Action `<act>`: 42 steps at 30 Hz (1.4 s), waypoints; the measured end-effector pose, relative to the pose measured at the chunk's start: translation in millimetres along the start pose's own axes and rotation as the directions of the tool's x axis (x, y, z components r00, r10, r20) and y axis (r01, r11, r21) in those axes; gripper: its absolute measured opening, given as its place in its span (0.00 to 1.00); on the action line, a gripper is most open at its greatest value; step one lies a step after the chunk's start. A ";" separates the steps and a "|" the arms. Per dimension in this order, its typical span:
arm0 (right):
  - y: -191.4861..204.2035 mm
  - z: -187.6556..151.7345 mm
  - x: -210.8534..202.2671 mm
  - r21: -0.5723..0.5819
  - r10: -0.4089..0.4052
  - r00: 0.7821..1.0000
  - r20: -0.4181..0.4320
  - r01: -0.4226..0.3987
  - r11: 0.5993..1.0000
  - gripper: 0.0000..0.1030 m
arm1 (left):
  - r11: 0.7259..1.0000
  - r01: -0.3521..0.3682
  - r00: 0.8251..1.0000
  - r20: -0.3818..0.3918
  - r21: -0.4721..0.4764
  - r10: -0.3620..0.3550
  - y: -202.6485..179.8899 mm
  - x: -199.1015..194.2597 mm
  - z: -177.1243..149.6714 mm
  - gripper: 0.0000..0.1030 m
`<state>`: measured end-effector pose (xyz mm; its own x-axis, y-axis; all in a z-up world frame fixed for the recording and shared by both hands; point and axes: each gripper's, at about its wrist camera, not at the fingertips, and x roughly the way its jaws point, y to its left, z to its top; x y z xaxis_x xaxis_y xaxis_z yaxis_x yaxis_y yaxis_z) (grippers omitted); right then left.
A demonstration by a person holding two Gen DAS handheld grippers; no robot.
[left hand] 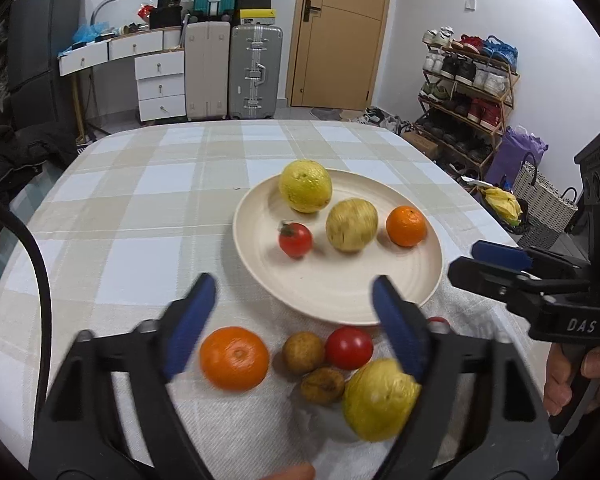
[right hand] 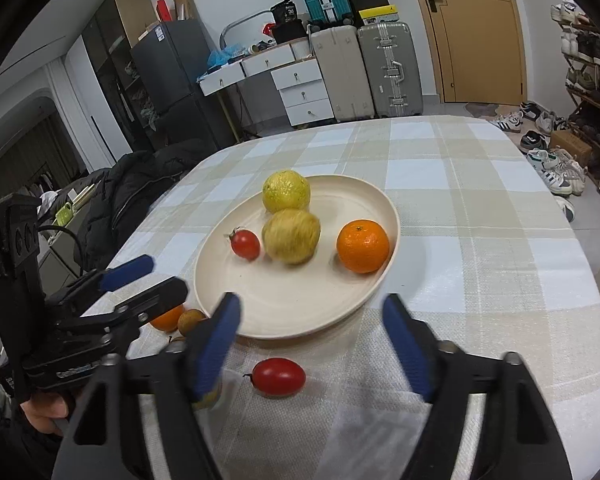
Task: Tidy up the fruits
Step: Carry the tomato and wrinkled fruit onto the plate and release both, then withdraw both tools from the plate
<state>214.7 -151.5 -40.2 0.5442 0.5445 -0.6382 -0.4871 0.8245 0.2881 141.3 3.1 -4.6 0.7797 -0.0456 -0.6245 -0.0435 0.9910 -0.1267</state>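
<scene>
With four fruits already on the plate (left hand: 340, 296), both the left gripper (left hand: 292, 320) and right gripper (right hand: 312, 336) hung wide-jawed and empty, so the next move was probably closing on the orange (left hand: 234, 358) waiting on the bench (left hand: 140, 200).

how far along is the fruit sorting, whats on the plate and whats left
Done: four fruits sit on the plate: yellow citrus, pale apple, small orange, small tomato. In hand: nothing; left gripper and right gripper are both open. Left on the cloth: big orange, red tomato, two brown fruits, yellow fruit.
</scene>
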 end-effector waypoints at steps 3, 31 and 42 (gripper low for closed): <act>1.1 -3.3 -7.3 -0.010 -0.020 1.000 -0.003 0.020 1.000 0.97 | 1.000 -0.006 1.000 0.012 -0.005 0.006 4.2 -17.4 -4.5 1.00; 16.9 -35.6 11.3 -0.176 -0.159 0.976 -0.146 0.133 0.975 1.00 | 0.996 -0.004 0.999 -0.047 0.094 0.008 -24.3 -55.1 -40.3 1.00; 27.8 -43.3 27.2 -0.232 -0.207 0.961 -0.184 0.162 0.959 1.00 | 0.996 -0.002 0.999 -0.053 0.085 0.006 -21.2 -53.2 -38.5 1.00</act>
<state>186.4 -120.5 -80.4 0.4983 0.3241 -0.8042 -0.5374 0.8433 0.0068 76.7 -20.3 1.7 0.7454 -0.0462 -0.6651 0.0087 0.9982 -0.0596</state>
